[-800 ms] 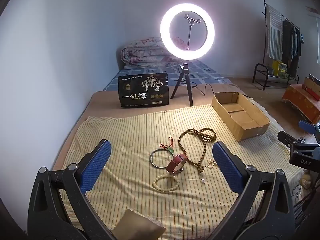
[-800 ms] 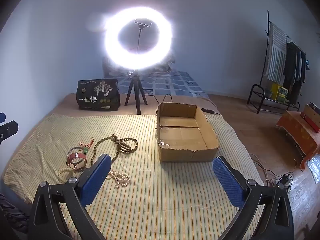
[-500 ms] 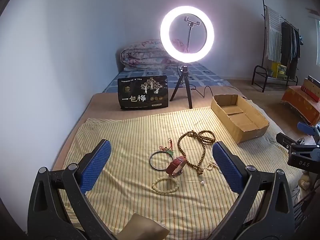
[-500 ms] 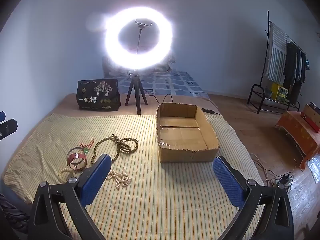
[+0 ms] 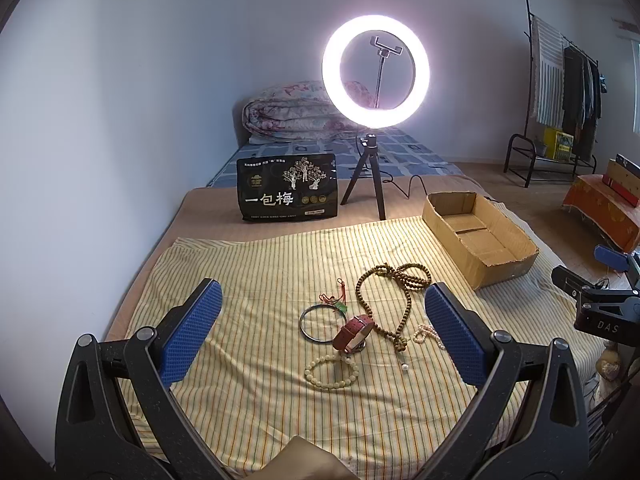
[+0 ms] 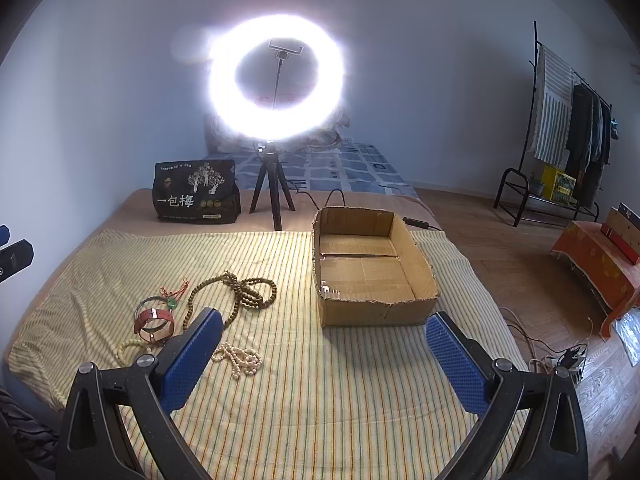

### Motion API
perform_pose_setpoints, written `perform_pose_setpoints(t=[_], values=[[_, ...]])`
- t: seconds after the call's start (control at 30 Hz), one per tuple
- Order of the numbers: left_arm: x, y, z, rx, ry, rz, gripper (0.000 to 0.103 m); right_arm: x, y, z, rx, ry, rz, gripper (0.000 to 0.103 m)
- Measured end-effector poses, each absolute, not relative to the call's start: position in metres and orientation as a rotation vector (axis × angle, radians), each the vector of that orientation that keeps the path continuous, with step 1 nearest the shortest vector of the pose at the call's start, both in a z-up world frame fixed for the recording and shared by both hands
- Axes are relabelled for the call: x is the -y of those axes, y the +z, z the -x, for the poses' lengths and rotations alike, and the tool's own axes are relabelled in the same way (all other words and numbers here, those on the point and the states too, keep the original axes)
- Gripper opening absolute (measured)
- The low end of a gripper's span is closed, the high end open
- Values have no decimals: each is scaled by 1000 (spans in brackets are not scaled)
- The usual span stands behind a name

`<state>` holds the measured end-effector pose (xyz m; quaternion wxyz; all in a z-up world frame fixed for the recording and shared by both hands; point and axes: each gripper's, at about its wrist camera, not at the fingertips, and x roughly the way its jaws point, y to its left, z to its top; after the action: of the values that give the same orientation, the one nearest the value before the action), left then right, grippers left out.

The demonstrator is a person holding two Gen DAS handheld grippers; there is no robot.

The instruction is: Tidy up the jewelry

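Observation:
Jewelry lies in a loose cluster on the striped cloth [image 5: 248,288]: a long brown bead necklace [image 5: 394,280] [image 6: 236,292], a metal bangle [image 5: 316,322], a red strap watch [image 5: 354,330] [image 6: 154,320], a pale bead bracelet [image 5: 332,370], a pearl strand [image 6: 238,358] and a small red cord with a green charm [image 5: 338,304]. An open cardboard box [image 5: 476,236] [image 6: 370,268] stands empty to the right of them. My left gripper [image 5: 320,328] hovers open above and in front of the cluster. My right gripper [image 6: 324,356] is open too, before the box, holding nothing.
A lit ring light on a tripod [image 5: 376,76] [image 6: 276,80] and a black printed bag [image 5: 288,188] stand at the far end of the bed. A folded quilt [image 5: 288,114] lies behind. A clothes rack [image 6: 568,120] and an orange-covered stand [image 6: 596,256] are on the right.
In the left wrist view the scene has slid slightly down and to the right, so that gripper has tilted up or drawn back a little. The right wrist view is unchanged.

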<state>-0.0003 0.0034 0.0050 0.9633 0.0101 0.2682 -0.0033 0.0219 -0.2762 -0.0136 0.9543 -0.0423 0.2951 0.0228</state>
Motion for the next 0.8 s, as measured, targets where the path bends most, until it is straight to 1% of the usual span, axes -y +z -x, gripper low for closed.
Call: perform_pose_setpoints(t=[0.8], values=[[-3, 5, 2, -539, -8, -21, 103, 274, -15, -22, -604, 44, 93, 103]])
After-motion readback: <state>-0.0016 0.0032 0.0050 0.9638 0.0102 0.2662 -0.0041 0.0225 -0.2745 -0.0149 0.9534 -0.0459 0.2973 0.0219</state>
